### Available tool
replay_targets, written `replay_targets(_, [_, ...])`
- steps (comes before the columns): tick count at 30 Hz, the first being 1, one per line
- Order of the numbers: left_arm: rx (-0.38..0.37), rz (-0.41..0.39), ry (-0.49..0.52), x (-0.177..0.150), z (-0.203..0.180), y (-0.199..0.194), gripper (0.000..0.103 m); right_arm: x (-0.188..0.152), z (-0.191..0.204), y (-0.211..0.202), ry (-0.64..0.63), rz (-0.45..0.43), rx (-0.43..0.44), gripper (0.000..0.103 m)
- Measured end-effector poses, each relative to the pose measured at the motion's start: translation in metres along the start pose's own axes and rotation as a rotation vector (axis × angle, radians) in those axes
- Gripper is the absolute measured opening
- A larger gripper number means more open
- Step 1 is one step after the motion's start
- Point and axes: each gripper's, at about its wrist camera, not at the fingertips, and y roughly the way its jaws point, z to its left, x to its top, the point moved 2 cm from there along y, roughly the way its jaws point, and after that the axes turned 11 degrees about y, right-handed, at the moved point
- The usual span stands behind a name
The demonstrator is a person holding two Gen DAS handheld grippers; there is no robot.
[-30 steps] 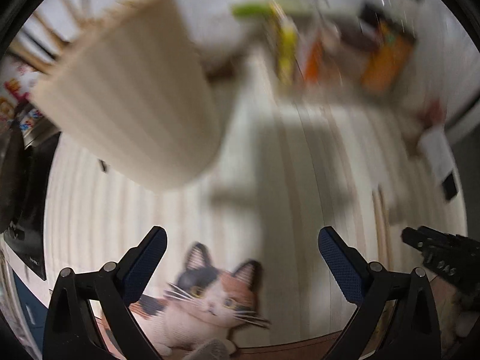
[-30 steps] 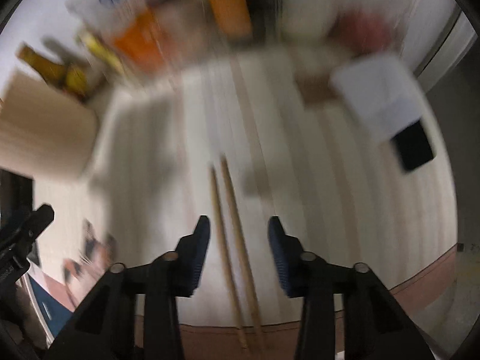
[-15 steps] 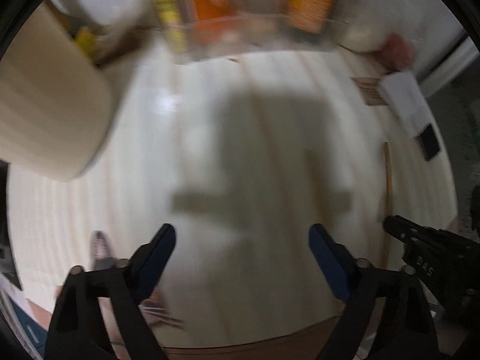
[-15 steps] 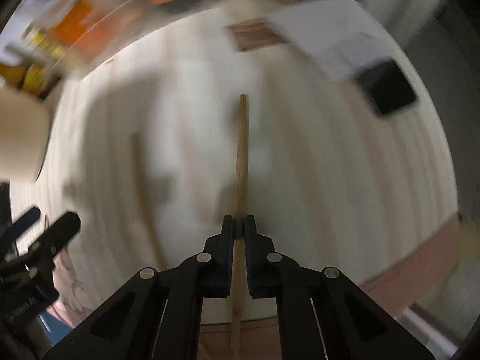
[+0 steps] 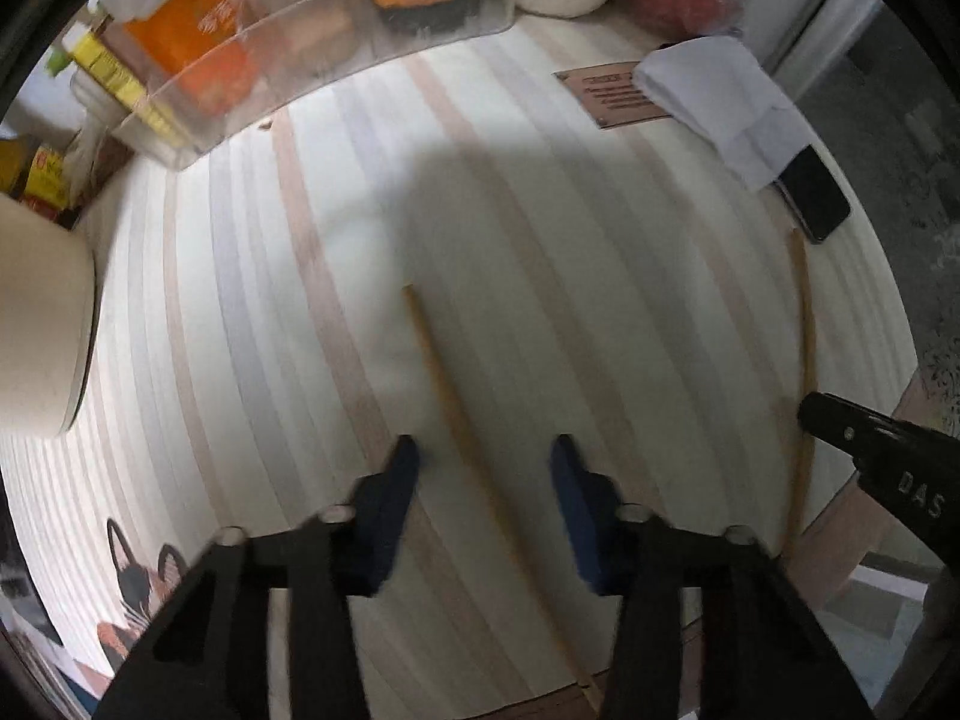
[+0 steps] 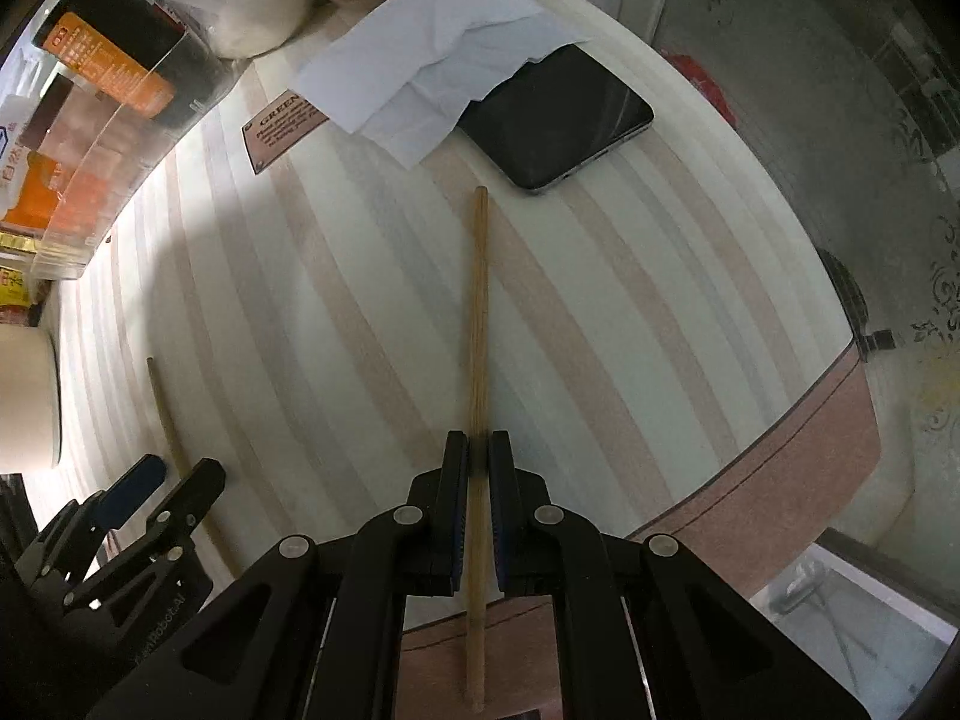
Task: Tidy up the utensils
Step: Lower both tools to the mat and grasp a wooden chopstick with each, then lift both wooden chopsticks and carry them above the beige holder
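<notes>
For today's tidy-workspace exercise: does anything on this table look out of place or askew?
Yes. The two chopsticks are split: one is clamped in the right gripper, the other lies loose and slanted between the open left gripper's fingers. A phone sits half under white paper.

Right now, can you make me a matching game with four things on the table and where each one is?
Things:
1. right tool
2. left tool
3. black phone
4. white paper

Places or states:
A. open, with a chopstick lying on the table between its fingers
B. partly covering the phone's far corner
C. shut on a chopstick
D. lying flat just beyond the tip of the gripped chopstick

Pairs: 1-C, 2-A, 3-D, 4-B
</notes>
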Motion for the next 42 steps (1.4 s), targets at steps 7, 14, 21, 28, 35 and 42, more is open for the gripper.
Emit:
replay_targets(7, [0.041, -0.001, -0.027, -0.015, 0.047, -0.005, 0.004, -0.005, 0.036, 0.008, -0.088, 0.03, 0.055, 0.007])
replay_targets(14, [0.122, 0.057, -0.22, -0.068, 0.153, -0.012, 0.004, -0.042, 0.142, 0.025, -0.31, 0.12, 0.161, 0.007])
replay_targets(21, [0.093, 0.082, -0.417, -0.128, 0.209, -0.021, 0.004, -0.089, 0.204, 0.033, -0.537, 0.153, 0.107, 0.007])
replay_targets(28, [0.035, 0.061, -0.446, -0.144, 0.219, -0.021, 0.007, -0.072, 0.214, 0.046, -0.525, 0.232, 0.042, 0.008])
replay_targets(35, [0.016, 0.037, -0.453, -0.153, 0.236, -0.017, 0.011, -0.071, 0.24, 0.042, -0.535, 0.176, 0.001, 0.009])
replay_targets(42, [0.021, 0.033, -0.448, -0.152, 0.232, -0.017, 0.011, -0.147, 0.273, 0.046, -0.574, 0.14, -0.056, 0.009])
